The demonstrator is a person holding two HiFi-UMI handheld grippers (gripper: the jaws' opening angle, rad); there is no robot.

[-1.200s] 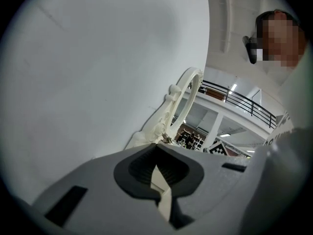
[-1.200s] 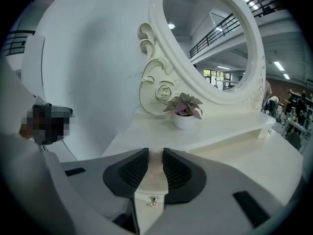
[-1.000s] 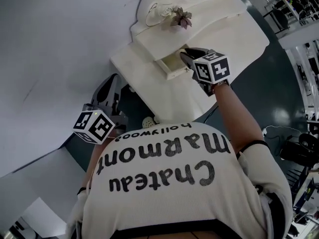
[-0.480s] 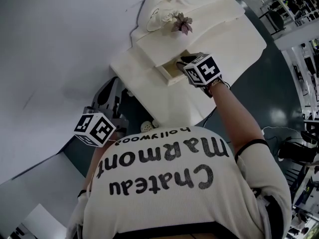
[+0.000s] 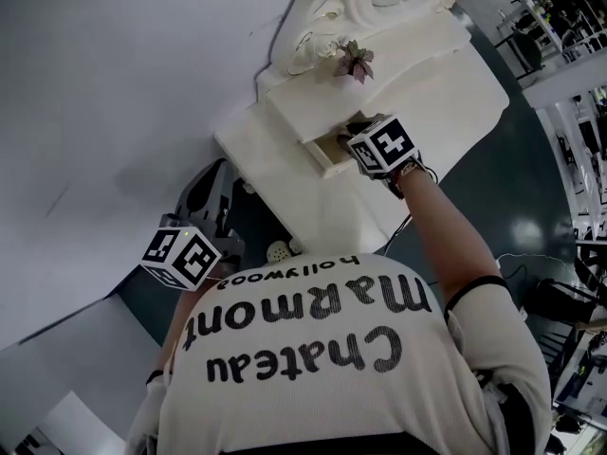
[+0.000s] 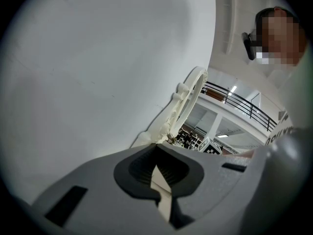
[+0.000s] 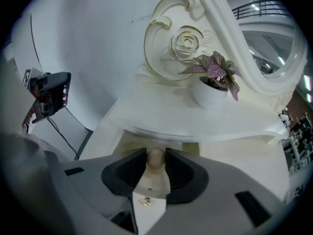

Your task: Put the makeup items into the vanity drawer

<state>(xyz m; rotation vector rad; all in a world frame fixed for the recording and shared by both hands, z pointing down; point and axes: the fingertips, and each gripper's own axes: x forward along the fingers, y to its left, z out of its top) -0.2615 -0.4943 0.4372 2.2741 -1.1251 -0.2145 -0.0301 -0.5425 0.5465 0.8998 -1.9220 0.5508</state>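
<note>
A white vanity (image 5: 446, 93) stands against the wall with its small drawer (image 5: 325, 154) pulled out. My right gripper (image 5: 347, 133) reaches over the open drawer from the right. In the right gripper view a cream makeup item (image 7: 155, 160) with a rounded top sits between the pads of the right gripper (image 7: 156, 153). The jaws are opening, but both pads still touch the item and no gap shows. My left gripper (image 5: 201, 186) hangs low at the left, away from the vanity. In its own view the left gripper (image 6: 156, 148) is shut on nothing.
A potted plant (image 5: 358, 62) (image 7: 215, 77) stands on the shelf above the drawer, beside the carved mirror frame (image 7: 181, 38). A camera on a stand (image 7: 49, 94) is off to the left. A small white round object (image 5: 278, 251) lies under the vanity.
My right gripper has moved left, further over the open drawer. The left gripper has stayed about where it was.
</note>
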